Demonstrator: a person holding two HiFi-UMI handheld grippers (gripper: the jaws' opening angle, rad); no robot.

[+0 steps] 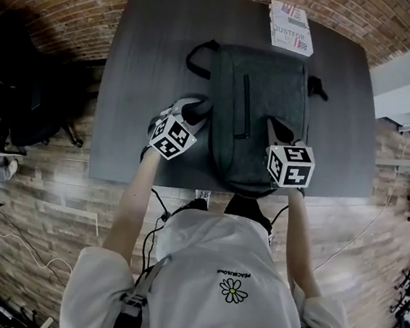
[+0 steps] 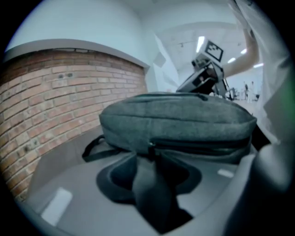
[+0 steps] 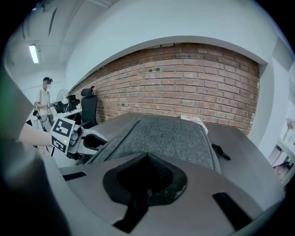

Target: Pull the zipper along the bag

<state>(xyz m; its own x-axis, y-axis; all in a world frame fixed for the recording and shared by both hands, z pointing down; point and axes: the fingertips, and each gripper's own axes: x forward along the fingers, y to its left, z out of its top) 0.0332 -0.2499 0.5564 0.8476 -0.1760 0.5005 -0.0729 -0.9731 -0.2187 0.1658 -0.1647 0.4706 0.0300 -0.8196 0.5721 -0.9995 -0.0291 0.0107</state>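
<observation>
A grey backpack (image 1: 258,107) lies flat on the dark table (image 1: 139,58). In the left gripper view its side zipper (image 2: 198,144) runs to the right from a small dark pull (image 2: 150,148). My left gripper (image 1: 196,110) is at the bag's left edge, jaws open, and the pull sits right at the fingertips of the left gripper (image 2: 150,156). My right gripper (image 1: 276,127) is shut and rests on the near right part of the bag (image 3: 166,138). No view shows whether the right gripper (image 3: 147,159) pinches any fabric.
A white printed box (image 1: 291,27) lies at the table's far edge beyond the bag. Black straps (image 1: 198,53) stick out from the bag's far left corner. A brick wall runs behind the table. An office chair (image 3: 88,108) and a person (image 3: 45,103) are far off to the left.
</observation>
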